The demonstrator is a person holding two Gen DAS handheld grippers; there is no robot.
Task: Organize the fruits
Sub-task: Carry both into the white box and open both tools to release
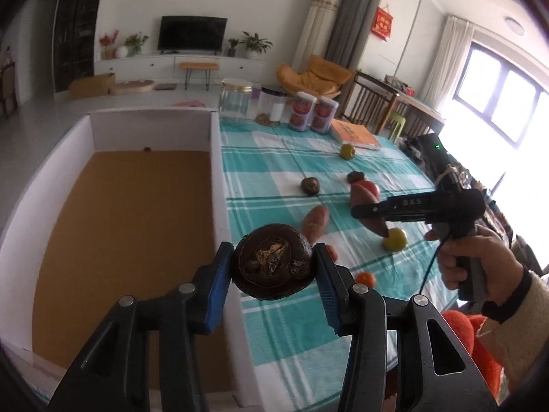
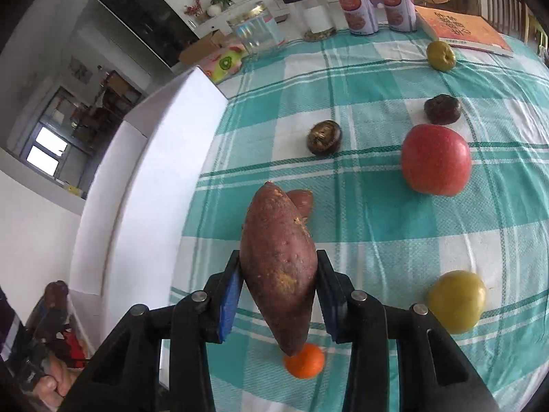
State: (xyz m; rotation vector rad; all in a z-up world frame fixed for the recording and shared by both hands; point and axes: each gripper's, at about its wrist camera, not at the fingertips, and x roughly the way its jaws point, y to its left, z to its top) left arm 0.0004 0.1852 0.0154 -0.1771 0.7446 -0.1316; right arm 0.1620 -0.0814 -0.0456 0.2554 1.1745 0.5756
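Note:
My left gripper (image 1: 272,267) is shut on a dark brown round fruit (image 1: 271,266), held above the right wall of a white box (image 1: 219,178) with a brown floor. My right gripper (image 2: 278,286) is shut on a reddish sweet potato (image 2: 279,267), held above the checked tablecloth; it also shows in the left wrist view (image 1: 374,211). On the cloth lie a second sweet potato (image 2: 302,201), a red apple (image 2: 435,159), two dark fruits (image 2: 324,137) (image 2: 442,110), two yellow-green fruits (image 2: 456,300) (image 2: 441,55) and a small orange (image 2: 305,360).
At the table's far edge stand a glass jar (image 1: 235,101), a dark-lidded jar (image 1: 271,106), two cans (image 1: 312,111) and an orange book (image 1: 355,134). The white box takes up the table's left side. A wooden chair (image 1: 370,99) stands beyond.

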